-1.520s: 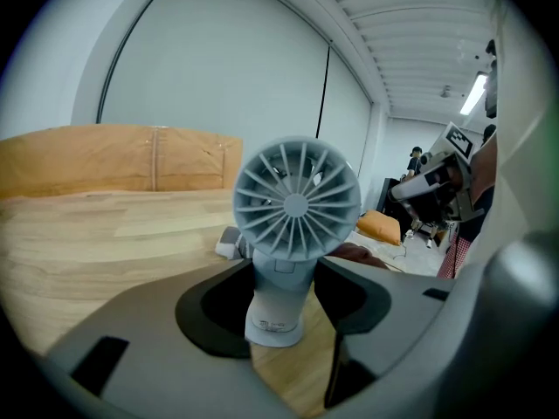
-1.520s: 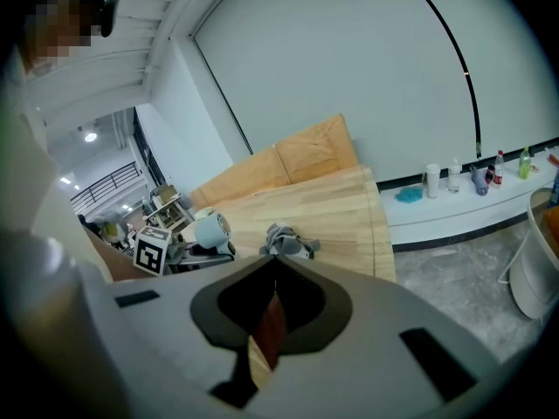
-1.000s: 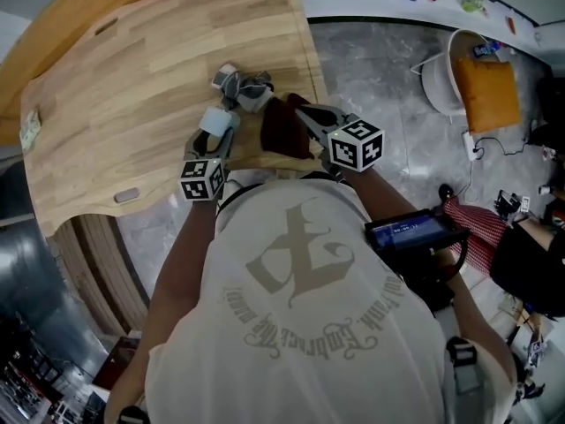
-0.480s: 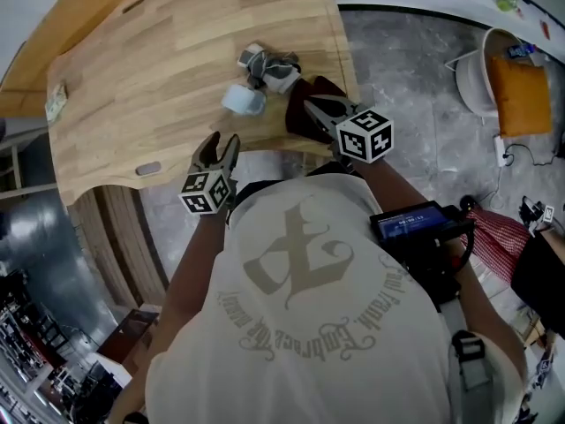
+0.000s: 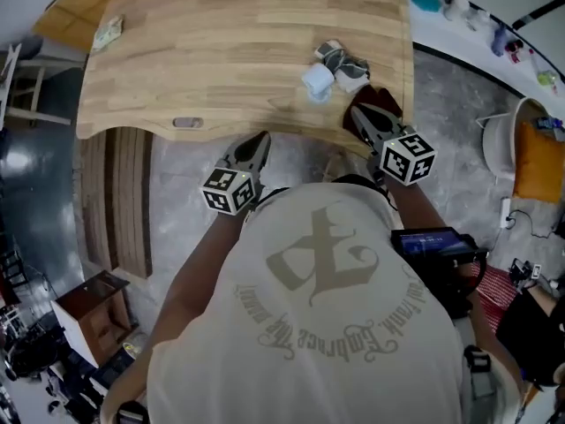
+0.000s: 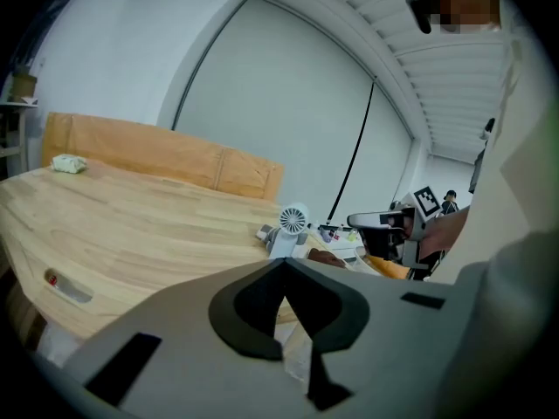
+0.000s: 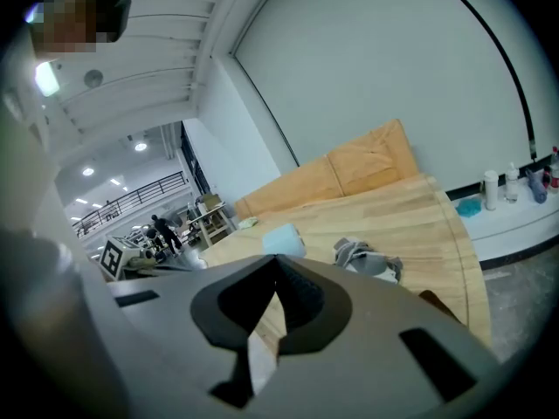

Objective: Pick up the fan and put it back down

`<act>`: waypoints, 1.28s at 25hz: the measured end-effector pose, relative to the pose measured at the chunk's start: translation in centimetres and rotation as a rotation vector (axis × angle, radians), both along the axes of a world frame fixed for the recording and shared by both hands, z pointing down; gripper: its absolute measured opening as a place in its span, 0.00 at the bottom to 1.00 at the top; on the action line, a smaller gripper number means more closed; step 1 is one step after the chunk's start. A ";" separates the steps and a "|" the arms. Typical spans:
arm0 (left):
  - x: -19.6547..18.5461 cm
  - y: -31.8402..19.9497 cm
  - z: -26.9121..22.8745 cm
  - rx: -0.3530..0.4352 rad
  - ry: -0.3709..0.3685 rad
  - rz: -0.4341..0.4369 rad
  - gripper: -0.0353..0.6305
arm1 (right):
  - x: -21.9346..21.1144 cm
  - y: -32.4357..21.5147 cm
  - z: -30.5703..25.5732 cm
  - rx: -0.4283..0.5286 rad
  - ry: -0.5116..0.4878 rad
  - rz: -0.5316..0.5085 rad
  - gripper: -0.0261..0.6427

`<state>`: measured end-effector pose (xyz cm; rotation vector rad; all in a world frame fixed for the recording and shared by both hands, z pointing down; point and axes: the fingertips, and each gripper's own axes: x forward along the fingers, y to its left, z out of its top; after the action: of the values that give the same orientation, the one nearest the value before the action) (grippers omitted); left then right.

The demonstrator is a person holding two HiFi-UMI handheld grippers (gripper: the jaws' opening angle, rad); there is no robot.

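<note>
A small white and pale-blue fan (image 5: 318, 82) stands on the wooden table (image 5: 221, 42) near its right end. In the left gripper view the fan (image 6: 293, 223) is upright, with its round grille facing me. My left gripper (image 5: 261, 137) hangs just off the table's near edge, left of the fan and well apart from it. Its jaws are shut on nothing (image 6: 281, 264). My right gripper (image 5: 356, 110) is over the table's right corner, a short way in front of the fan (image 7: 281, 238). It is also shut and empty (image 7: 278, 263).
A grey bundle (image 5: 344, 63) lies right beside the fan, and a dark red cloth (image 5: 381, 102) sits at the table corner under my right gripper. A small packet (image 5: 108, 32) lies at the far left. A white bin (image 5: 494, 140) stands on the floor at right.
My left gripper let go of the fan, drew back off the table's near edge and shut. The right gripper also pulled back a little. The fan stays standing on the table.
</note>
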<state>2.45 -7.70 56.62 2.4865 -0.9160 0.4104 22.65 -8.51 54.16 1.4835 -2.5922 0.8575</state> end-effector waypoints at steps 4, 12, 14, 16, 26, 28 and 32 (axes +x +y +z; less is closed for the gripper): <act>-2.6 1.5 -0.6 0.014 0.027 -0.008 0.07 | -3.5 1.7 -0.8 0.037 0.027 -0.034 0.06; -4.5 4.8 -1.6 0.055 0.047 0.082 0.07 | -9.8 7.1 -1.5 0.042 -0.015 -0.044 0.06; -4.1 6.0 -1.5 0.061 0.049 0.124 0.07 | -10.2 8.7 -1.4 0.045 0.001 -0.044 0.06; -4.6 7.4 -1.7 0.057 0.053 0.157 0.07 | -11.0 10.7 -1.5 0.040 0.013 -0.031 0.06; -5.2 11.6 -1.6 0.025 0.097 0.219 0.07 | -12.1 15.4 -0.7 0.008 0.029 0.050 0.06; -4.8 12.4 -1.5 0.019 0.103 0.239 0.07 | -11.4 16.2 -0.9 0.000 0.010 0.081 0.06; -4.8 12.3 -1.5 0.014 0.104 0.238 0.07 | -11.2 16.5 -0.9 -0.007 0.008 0.101 0.06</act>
<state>-2.37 4.60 55.16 2.6120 -0.5860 0.3480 11.46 8.01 53.25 1.6250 -2.5246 0.8678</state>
